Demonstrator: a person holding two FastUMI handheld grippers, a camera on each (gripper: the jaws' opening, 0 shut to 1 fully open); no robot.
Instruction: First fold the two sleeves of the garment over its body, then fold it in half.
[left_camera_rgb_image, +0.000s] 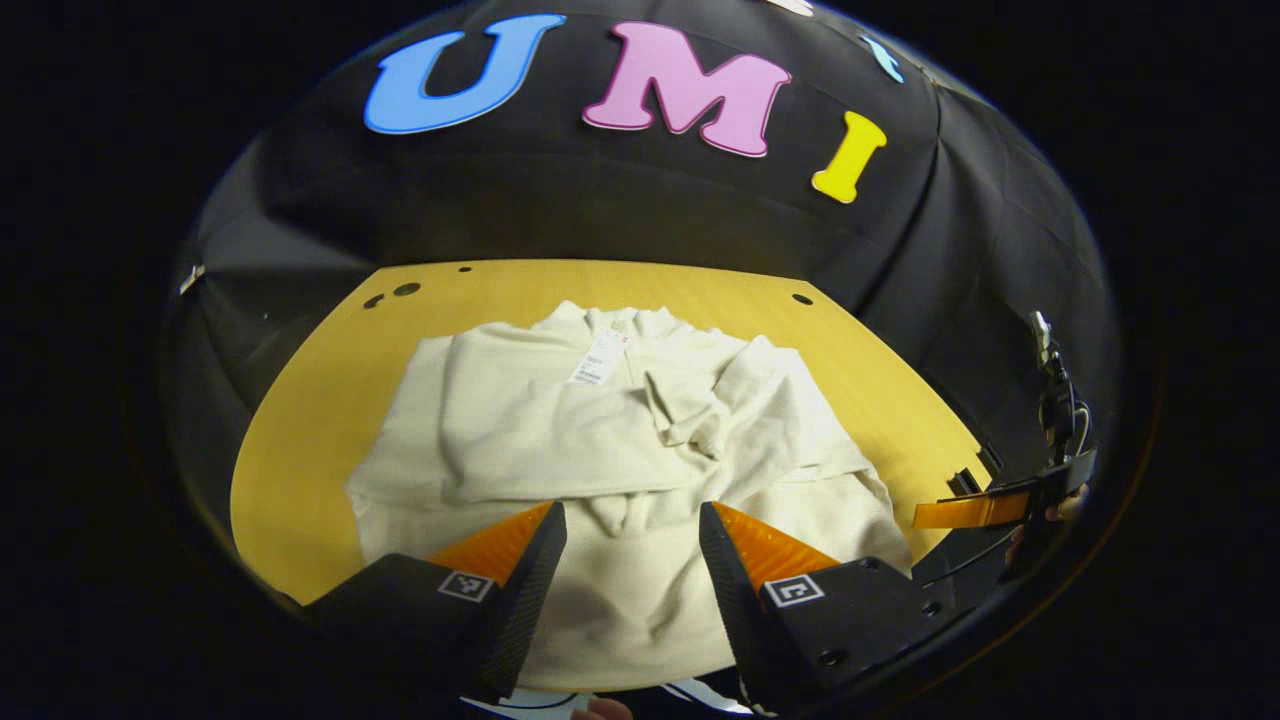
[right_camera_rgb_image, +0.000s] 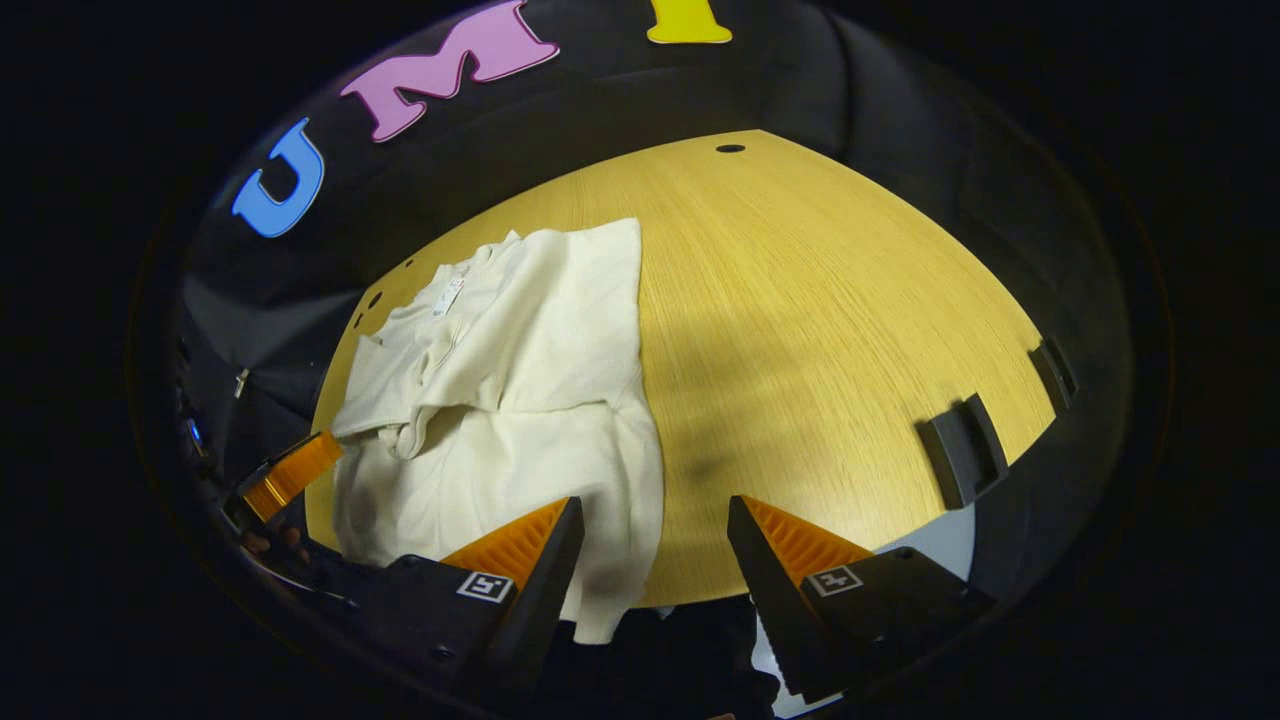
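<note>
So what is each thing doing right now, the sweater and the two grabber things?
Garment: lies flat on the table, both sleeves folded over its body, not yet folded in half; its near hem hangs off the table edge.
Left hand-held gripper: open, over the garment's lower part, holding nothing.
Right hand-held gripper: open, by the garment's hem corner, holding nothing.
Tag: lying at the collar.

A recording booth is indicated: a pale wooden tabletop (right_camera_rgb_image: 820, 330) drilled with cable holes (left_camera_rgb_image: 406, 289) is enclosed by draped black cloth walls (left_camera_rgb_image: 640, 215), and dark brackets (right_camera_rgb_image: 958, 448) are fixed at its edge.
</note>
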